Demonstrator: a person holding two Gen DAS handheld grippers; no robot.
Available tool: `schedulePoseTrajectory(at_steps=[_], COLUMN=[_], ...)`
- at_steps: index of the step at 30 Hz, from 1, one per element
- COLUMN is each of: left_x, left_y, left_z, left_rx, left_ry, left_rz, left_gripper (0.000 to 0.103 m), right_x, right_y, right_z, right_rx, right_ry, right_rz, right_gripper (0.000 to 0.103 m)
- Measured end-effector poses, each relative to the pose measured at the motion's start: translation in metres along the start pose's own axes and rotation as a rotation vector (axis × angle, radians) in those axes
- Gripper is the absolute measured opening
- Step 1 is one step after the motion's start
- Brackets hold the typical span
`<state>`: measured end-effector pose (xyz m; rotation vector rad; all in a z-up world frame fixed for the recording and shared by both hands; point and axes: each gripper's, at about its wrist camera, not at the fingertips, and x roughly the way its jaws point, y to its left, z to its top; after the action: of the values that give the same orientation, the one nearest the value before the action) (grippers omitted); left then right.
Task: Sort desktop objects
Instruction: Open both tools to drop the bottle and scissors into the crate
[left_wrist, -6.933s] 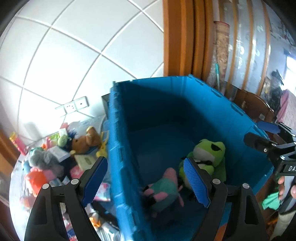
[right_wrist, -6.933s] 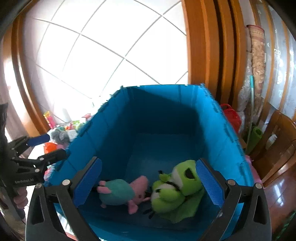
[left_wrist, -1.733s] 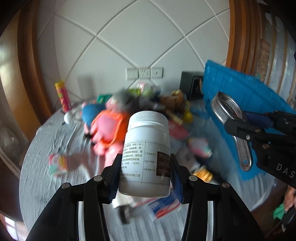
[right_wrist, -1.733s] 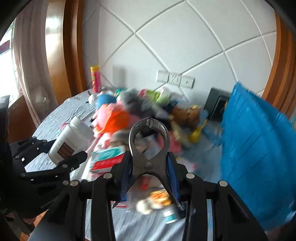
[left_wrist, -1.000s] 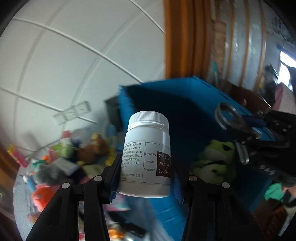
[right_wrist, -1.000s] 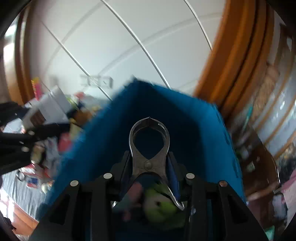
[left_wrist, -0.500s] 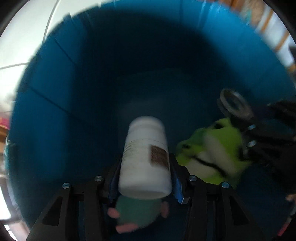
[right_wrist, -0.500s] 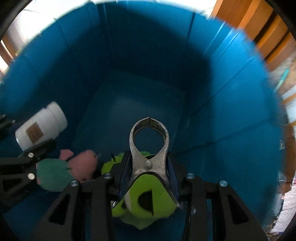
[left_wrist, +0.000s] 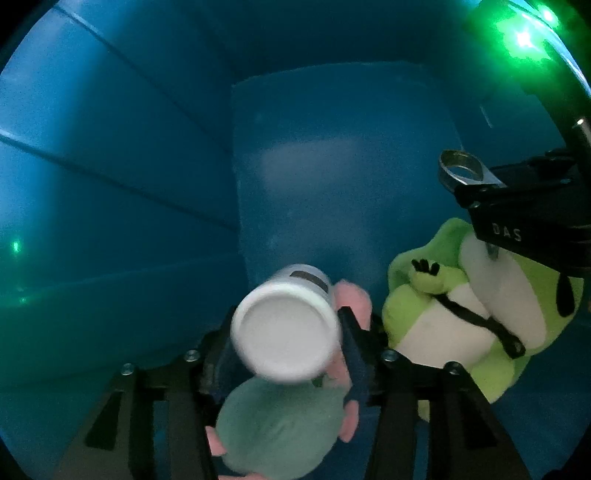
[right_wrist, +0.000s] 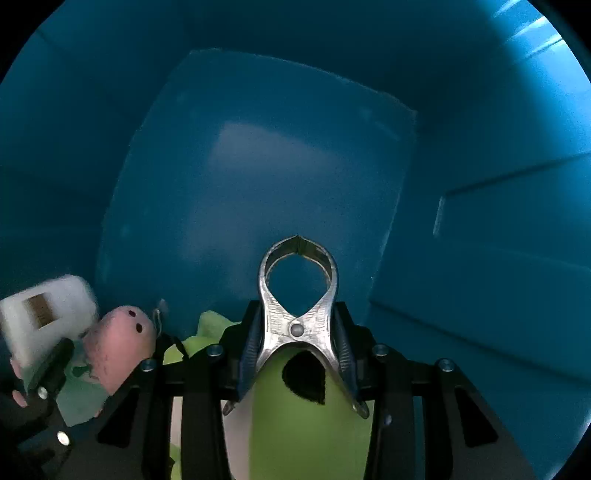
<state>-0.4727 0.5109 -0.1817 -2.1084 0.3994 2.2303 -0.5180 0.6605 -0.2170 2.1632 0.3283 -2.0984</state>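
1. My left gripper (left_wrist: 284, 332) sat low inside the blue bin (left_wrist: 110, 166), and the white bottle (left_wrist: 284, 325) lay tipped between its jaws, flat round bottom turned toward my left camera. The bottle looked blurred there; I could not tell whether the jaws pinched it or had spread off it.
2. Through the right camera that bottle showed at the far left edge, smeared, just above the pink snout of the pig plush (right_wrist: 118, 343). Its dark brown label patch was visible, but I could read no print on it.
3. My right gripper (right_wrist: 297, 328) had its jaws pinching the metal clamp (right_wrist: 297, 295) by the handles, near the pivot rivet. The clamp's ring-shaped head poked forward beyond the jaws, tips meeting, over the bin's bare floor.
4. Right under the clamp lay the green frog plush (left_wrist: 454, 325), with a white belly and a black strap across it.
5. The teal-bodied pig plush sat directly beneath the bottle, touching the frog's side.
6. In my left view the right gripper's black body carried the white letters "DAS", partly cut off.
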Motion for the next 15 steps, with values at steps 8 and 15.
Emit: schedulePoseTrajectory(at_steps=[8,15], left_x=[-0.008,-0.041], left_y=[-0.004,-0.003], left_z=[-0.003,-0.006], left_rx=[-0.010,-0.022], left_ry=[-0.009,-0.086], left_rz=[-0.003,-0.049], left_gripper=[0.063,0.068], right_x=[0.013,-0.001], right_y=[0.012,0.009], right_z=[0.000,0.005], right_rx=[-0.036,0.010], right_ry=[0.016,-0.028], right_rz=[-0.042,0.003], right_gripper=[0.039,0.062])
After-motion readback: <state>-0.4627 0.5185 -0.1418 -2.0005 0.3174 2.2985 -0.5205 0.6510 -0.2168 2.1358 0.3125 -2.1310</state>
